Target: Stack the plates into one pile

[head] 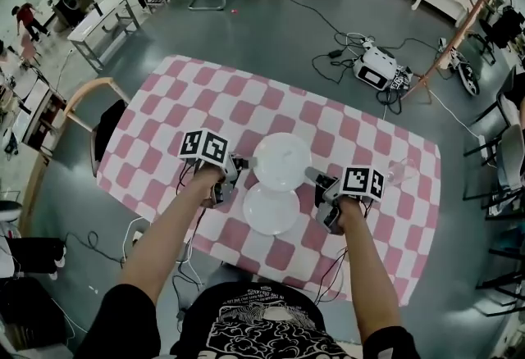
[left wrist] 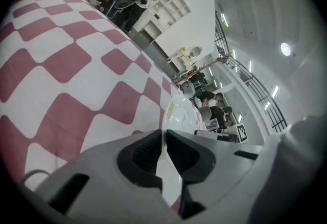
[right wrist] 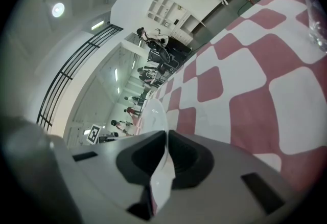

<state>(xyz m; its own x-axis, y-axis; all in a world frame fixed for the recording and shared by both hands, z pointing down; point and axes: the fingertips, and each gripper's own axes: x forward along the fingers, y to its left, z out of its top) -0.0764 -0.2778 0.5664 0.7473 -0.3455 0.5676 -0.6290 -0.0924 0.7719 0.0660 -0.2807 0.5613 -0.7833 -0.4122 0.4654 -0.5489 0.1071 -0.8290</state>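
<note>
Overhead, round glossy white plate [head: 281, 161], left tool [head: 244, 163], right tool [head: 312, 177] clamping rim

Two round white plates, both empty. The far plate [head: 281, 161] is pinched at opposite rims by the left gripper [head: 248, 164] and the right gripper [head: 312, 176]. The near plate [head: 271, 211] lies flat on the checked table [head: 164, 111], just beside it.

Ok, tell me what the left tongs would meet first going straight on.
The plate: the left tongs are shut on its rim. Beyond it, probably the right tongs on the opposite rim, though depth is unclear.
</note>
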